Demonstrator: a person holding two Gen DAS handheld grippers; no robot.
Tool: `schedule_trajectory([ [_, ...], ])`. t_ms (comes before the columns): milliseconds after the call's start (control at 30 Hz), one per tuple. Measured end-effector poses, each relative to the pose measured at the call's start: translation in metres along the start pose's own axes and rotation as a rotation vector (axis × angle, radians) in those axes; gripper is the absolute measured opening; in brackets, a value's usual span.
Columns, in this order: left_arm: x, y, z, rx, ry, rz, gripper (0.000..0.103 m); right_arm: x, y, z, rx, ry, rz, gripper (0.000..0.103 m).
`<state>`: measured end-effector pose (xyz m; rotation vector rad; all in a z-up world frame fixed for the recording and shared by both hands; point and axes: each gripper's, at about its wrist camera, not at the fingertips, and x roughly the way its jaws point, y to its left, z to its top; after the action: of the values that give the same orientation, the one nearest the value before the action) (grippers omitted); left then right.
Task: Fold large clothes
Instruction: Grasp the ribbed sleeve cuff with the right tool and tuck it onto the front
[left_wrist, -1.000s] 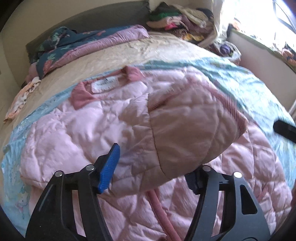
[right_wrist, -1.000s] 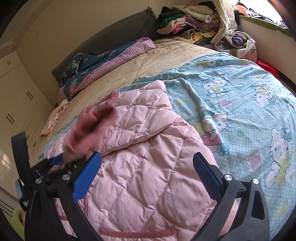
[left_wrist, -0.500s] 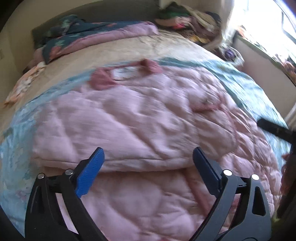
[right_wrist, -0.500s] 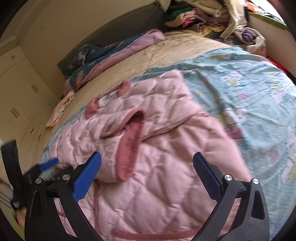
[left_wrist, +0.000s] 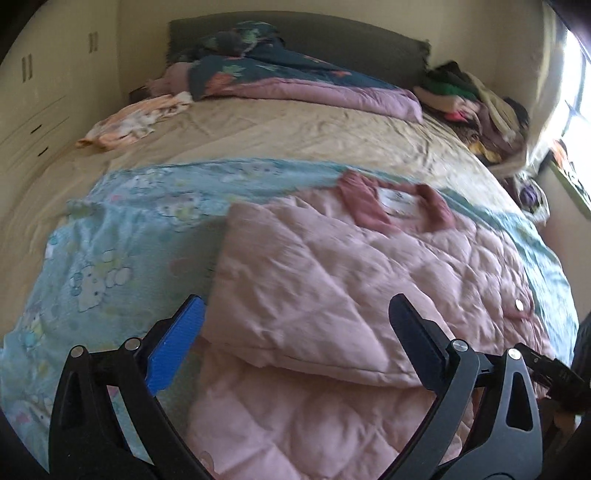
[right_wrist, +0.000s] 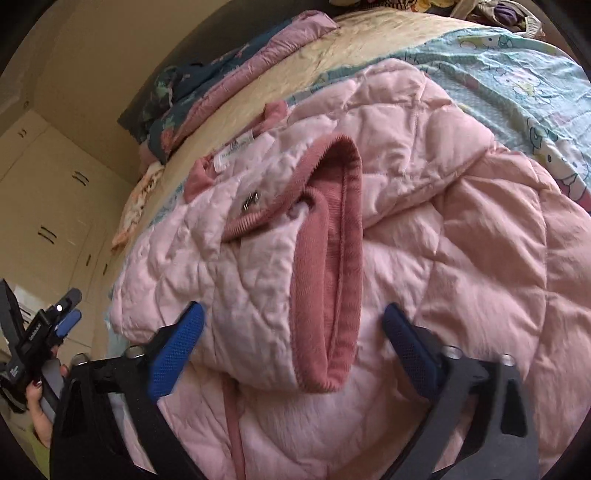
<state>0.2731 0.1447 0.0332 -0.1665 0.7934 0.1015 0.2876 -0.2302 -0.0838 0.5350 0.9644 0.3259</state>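
Note:
A pink quilted jacket (left_wrist: 332, 288) lies on the bed with its left sleeve folded across its front. Its darker pink collar and white label (left_wrist: 397, 199) point toward the headboard. My left gripper (left_wrist: 295, 325) is open and empty, just above the folded sleeve's near edge. In the right wrist view the jacket (right_wrist: 461, 240) fills the frame and the sleeve's dark pink ribbed cuff (right_wrist: 332, 266) lies on top. My right gripper (right_wrist: 291, 336) is open, with its jaws on either side of the cuff end, holding nothing. The left gripper (right_wrist: 68, 314) shows at the far left.
The jacket rests on a light blue cartoon-print sheet (left_wrist: 110, 258) over a beige bedspread (left_wrist: 277, 136). A dark floral and mauve quilt (left_wrist: 295, 81) lies by the headboard. A heap of clothes (left_wrist: 476, 107) sits at the far right corner. White cupboards (right_wrist: 48, 206) stand left.
The left gripper let go of the sleeve, which now lies folded across the jacket, and pulled back to the left. The right gripper moved in close over the sleeve's cuff.

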Motion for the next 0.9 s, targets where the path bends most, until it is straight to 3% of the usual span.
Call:
schedule_trajectory([
  [67,0.0,0.01,0.003,-0.03,-0.008,-0.001,0.093,0.0,0.003,0.003,-0.03,-0.004,0.03,0.03],
  [100,0.0,0.014,0.003,-0.04,-0.011,-0.004,0.093,-0.002,0.006,0.005,-0.05,-0.013,0.043,0.023],
  [167,0.001,0.02,0.005,-0.056,-0.013,-0.007,0.093,-0.014,0.017,0.011,-0.111,-0.054,0.06,0.018],
  [333,0.006,0.029,0.011,-0.079,-0.015,-0.004,0.093,-0.059,0.07,0.054,-0.34,-0.201,0.071,0.015],
  [533,0.008,0.027,0.021,-0.088,-0.033,-0.019,0.093,-0.086,0.106,0.101,-0.515,-0.298,0.037,0.014],
  [667,0.015,0.018,0.026,-0.081,-0.028,-0.025,0.093,-0.079,0.099,0.107,-0.563,-0.306,-0.012,0.014],
  [900,0.039,-0.019,0.027,-0.023,0.015,-0.057,0.093,-0.039,0.059,0.097,-0.48,-0.229,-0.088,0.014],
])
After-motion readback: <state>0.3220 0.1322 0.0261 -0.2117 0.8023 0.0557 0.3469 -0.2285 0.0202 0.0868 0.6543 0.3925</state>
